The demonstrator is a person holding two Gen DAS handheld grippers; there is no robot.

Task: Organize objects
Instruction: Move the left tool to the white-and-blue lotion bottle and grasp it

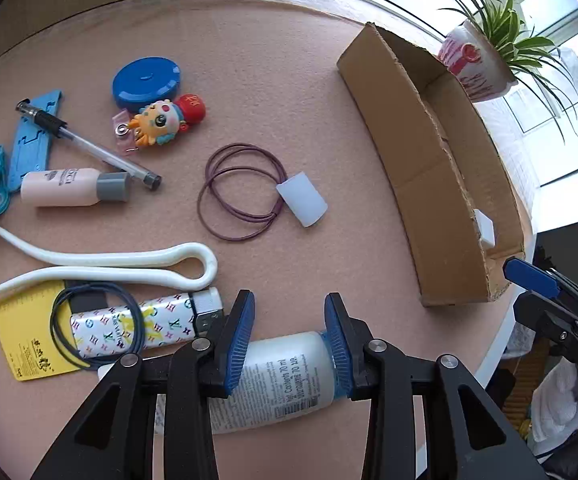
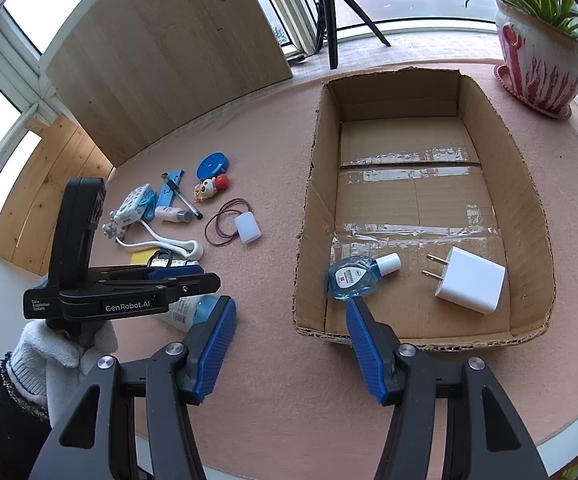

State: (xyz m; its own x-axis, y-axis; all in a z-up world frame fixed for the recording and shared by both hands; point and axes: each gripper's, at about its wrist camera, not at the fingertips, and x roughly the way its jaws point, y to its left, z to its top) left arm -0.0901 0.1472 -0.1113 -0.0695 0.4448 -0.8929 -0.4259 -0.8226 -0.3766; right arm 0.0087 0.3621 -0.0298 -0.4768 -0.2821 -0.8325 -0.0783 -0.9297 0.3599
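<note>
Pink tabletop (image 1: 289, 80): bottle (image 1: 285, 380) between left tongs (image 1: 289, 332)

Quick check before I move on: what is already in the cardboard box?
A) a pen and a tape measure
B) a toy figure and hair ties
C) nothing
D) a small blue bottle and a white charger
D: the small blue bottle and white charger lie on the floor of the cardboard box.

Pink felt-covered table (image 2: 273, 152) with a cardboard box (image 2: 317, 184), scattered small items, potted plant (image 2: 537, 60).
</note>
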